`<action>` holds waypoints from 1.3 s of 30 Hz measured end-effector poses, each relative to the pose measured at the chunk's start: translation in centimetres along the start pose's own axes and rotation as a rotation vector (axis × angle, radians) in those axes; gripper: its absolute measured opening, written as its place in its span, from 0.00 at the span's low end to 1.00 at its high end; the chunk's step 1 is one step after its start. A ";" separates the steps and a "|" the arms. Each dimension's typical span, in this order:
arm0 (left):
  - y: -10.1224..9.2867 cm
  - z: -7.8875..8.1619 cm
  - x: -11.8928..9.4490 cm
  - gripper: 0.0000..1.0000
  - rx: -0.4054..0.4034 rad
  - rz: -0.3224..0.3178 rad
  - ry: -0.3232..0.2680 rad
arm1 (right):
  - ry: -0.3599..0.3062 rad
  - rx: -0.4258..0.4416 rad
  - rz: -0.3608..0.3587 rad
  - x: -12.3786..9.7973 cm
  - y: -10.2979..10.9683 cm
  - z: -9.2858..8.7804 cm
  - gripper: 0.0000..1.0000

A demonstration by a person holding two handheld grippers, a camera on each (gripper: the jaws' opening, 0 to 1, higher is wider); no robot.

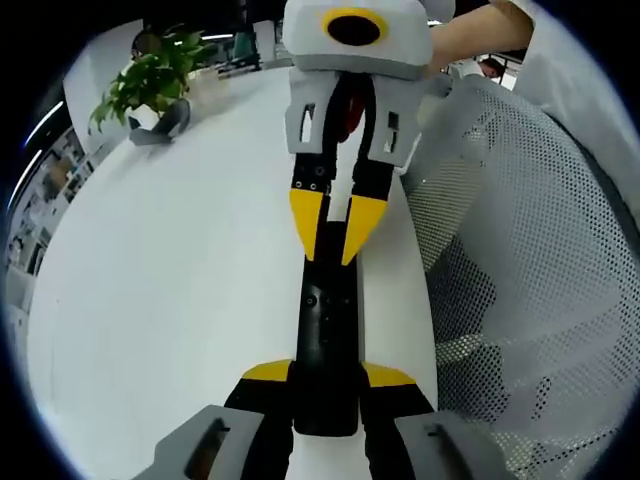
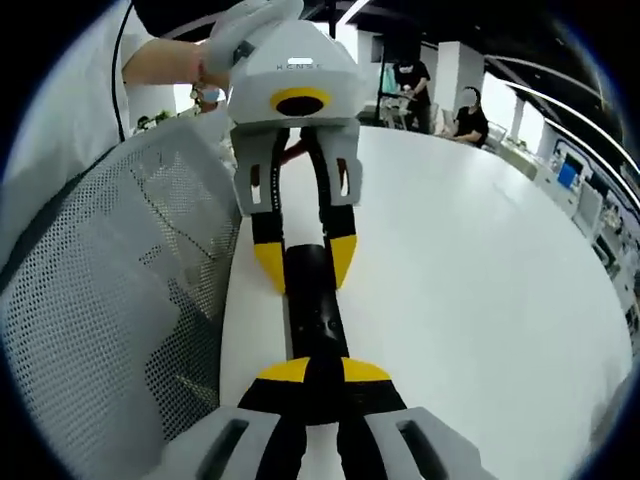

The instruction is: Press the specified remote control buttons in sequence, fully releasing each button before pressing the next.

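Only one marking showed, a faint line of small grey lettering across the top of the white plastic housing of the left gripper [image 2: 302, 262] in the right gripper view, too small and blurred to read, and no other text, number or sign was legible.

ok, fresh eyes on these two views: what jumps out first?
A black remote control lies near the edge of a white table, gripped at one end between the yellow tips of the left hand-held gripper. The right hand-held gripper points at it head-on, its yellow tips close together right above the remote's far end. A white mesh chair back sits beside the table, with a potted plant at the far side.
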State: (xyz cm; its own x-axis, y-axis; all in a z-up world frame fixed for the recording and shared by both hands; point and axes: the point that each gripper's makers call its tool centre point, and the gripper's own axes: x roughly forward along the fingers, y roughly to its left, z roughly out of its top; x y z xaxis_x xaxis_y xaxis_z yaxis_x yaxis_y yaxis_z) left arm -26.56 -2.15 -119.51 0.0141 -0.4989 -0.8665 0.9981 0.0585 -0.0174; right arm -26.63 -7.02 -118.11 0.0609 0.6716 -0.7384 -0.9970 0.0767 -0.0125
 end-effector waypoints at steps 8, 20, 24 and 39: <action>0.0 0.0 0.0 0.24 0.003 -0.002 -0.010 | 0.102 -0.097 0.042 0.3 0.1 0.2 0.06; 0.0 -0.1 0.0 0.25 0.005 -0.001 -0.026 | 0.102 -0.037 0.060 0.3 0.0 0.3 0.06; 0.0 -0.1 -0.1 0.25 0.004 -0.001 -0.034 | 0.003 -0.029 0.020 0.1 0.1 0.2 0.06; 0.0 0.0 0.0 0.25 0.004 0.000 -0.044 | 0.288 -0.133 0.064 0.9 0.3 0.5 0.04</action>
State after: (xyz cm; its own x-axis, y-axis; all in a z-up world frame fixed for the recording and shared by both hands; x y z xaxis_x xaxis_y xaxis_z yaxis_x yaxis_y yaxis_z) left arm -26.54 -2.13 -119.53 0.0162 -0.5364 -0.8438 0.9984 0.0549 -0.0158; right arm -26.82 -6.03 -118.46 0.0004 0.4341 -0.9009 -0.9970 -0.0691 -0.0337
